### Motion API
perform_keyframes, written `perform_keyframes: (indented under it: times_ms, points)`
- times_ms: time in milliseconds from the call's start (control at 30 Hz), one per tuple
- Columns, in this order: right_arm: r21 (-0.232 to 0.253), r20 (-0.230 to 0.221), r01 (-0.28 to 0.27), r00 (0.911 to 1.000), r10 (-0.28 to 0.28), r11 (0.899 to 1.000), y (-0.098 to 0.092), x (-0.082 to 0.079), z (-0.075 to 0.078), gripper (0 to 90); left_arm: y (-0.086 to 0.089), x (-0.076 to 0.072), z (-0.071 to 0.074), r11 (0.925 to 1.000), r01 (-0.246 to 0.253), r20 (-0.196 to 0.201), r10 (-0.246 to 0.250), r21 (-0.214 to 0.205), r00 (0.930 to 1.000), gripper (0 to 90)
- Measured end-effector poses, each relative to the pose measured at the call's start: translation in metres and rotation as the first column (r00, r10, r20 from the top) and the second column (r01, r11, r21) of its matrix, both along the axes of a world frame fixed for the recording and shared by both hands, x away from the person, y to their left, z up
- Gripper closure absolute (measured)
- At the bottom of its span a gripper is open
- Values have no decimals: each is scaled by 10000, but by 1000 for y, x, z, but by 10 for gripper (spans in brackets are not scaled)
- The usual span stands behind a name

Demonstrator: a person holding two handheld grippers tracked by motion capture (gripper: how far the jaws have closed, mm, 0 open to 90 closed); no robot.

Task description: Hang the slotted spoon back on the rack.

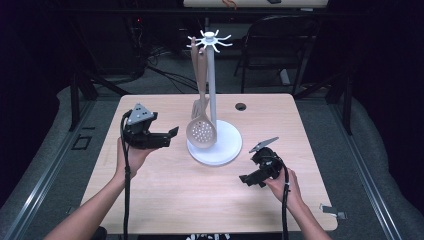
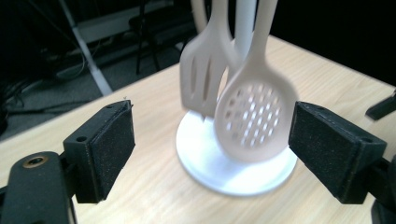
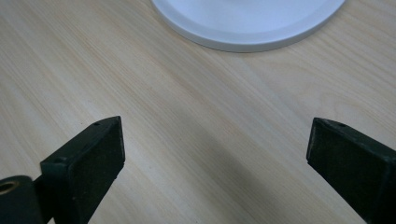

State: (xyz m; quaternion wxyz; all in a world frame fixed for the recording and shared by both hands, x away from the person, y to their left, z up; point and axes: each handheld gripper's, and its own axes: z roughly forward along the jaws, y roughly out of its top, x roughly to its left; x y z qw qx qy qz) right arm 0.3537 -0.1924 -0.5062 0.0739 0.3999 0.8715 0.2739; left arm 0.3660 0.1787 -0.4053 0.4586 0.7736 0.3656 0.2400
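Observation:
A white utensil stand with a hook crown rises from a round white base at the table's middle. A beige slotted spoon and a beige slotted spatula hang from its hooks. My left gripper is left of the spoon, pointing at it, jaws wide apart with nothing between the pads. My right gripper sits low over the bare wood in front of and right of the base, jaws open and empty.
The light wooden table has a dark grommet hole behind the stand. A black chair and cables stand on the floor beyond the far edge. Both cables trail back toward the person's forearms.

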Motion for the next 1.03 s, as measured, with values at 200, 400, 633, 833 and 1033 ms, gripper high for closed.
perform_keyframes:
  times_ms: [200, 400, 633, 833, 1033]
  points:
    - [-79, -17, -23, 10000, 23, 10000, 0, 0, -1, 40, 18, -10, -18, 9994, -200, -469, 213, 288, 9987, 122]
    - [-87, -31, -31, 10000, 31, 10000, 1, 0, -1, 40, 31, -19, -39, 9978, -361, -1103, 421, 553, 9930, 100]
    - [-90, -50, -37, 10000, 37, 10000, 1, -1, -1, 40, 44, -30, -61, 9972, -658, -1692, 708, 348, 9830, 76]
    - [-115, -85, -57, 9999, 56, 9999, 1, -1, -3, 40, 50, -32, -78, 9967, -726, -2148, 789, 369, 9735, 59]
    - [-138, -270, -361, 9990, 357, 9993, 5, -2, -6, 39, 54, -31, -88, 9970, -706, -2325, 760, 315, 9696, 46]
